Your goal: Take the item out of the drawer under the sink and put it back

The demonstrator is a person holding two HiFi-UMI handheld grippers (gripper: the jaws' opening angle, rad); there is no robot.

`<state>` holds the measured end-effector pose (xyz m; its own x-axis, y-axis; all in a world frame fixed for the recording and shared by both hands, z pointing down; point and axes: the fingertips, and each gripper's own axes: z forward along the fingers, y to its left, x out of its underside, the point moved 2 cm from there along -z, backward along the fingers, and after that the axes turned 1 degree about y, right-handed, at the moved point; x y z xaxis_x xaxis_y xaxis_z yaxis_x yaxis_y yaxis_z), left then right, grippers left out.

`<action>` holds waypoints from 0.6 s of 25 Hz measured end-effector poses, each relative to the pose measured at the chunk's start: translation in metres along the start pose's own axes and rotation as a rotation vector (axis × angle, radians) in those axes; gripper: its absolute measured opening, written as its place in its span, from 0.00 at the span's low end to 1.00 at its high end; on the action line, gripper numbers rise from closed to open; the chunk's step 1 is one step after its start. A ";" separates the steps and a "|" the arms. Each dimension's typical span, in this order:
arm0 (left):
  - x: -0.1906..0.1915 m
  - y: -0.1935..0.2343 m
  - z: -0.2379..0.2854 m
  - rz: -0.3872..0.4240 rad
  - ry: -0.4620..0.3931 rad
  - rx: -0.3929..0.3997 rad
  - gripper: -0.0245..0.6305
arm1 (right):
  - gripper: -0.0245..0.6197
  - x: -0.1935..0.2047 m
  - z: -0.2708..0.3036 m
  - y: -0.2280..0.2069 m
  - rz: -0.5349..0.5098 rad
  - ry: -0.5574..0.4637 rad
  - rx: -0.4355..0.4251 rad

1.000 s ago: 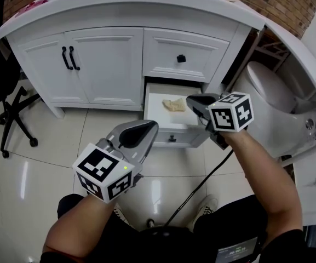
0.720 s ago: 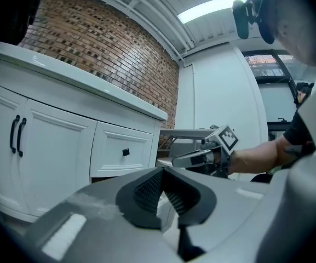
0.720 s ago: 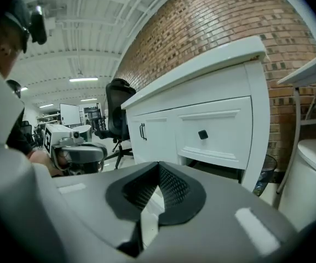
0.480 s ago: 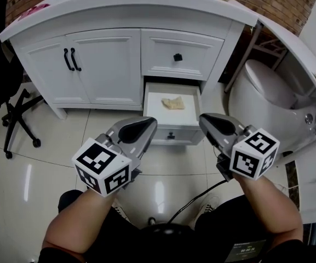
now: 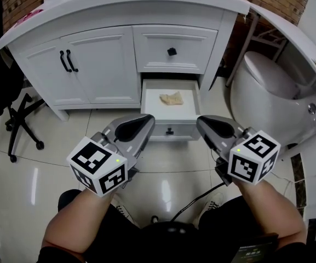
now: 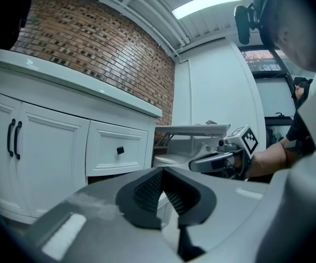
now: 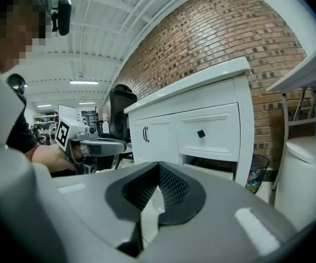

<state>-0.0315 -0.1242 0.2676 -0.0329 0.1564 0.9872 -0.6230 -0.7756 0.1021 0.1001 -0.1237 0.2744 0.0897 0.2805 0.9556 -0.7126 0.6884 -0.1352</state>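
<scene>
Under the white vanity, the lower drawer [image 5: 169,116] stands pulled open. A tan crumpled item [image 5: 171,98] lies inside it on the white bottom. My left gripper [image 5: 145,121] hovers over the floor just in front of the drawer's left corner, shut and empty. My right gripper [image 5: 202,122] is level with it, off the drawer's right corner, also shut and empty. In the left gripper view the jaws [image 6: 163,172] meet at the tips, and the right gripper [image 6: 215,160] shows beyond them. The right gripper view shows its jaws [image 7: 158,166] closed too.
Above the open drawer is a closed drawer [image 5: 171,51] with a black knob; double doors [image 5: 81,64] lie to its left. A white toilet [image 5: 273,86] stands at the right, a black office chair [image 5: 10,114] at the left. A black cable [image 5: 196,193] crosses the tiled floor.
The right gripper has pulled back from over the open drawer and come down level with the left one. The tan item stays in the drawer.
</scene>
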 end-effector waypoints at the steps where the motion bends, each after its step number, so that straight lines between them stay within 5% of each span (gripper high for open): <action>1: 0.000 -0.002 0.000 0.002 0.001 0.001 0.05 | 0.05 -0.001 -0.003 0.000 -0.001 -0.005 0.002; 15: -0.002 -0.033 -0.031 0.027 -0.003 -0.032 0.05 | 0.05 -0.006 -0.043 0.038 0.002 -0.046 -0.024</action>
<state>-0.0353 -0.0803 0.2582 -0.0474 0.1339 0.9899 -0.6468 -0.7593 0.0717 0.1024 -0.0701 0.2522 0.0557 0.2507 0.9665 -0.6959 0.7038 -0.1425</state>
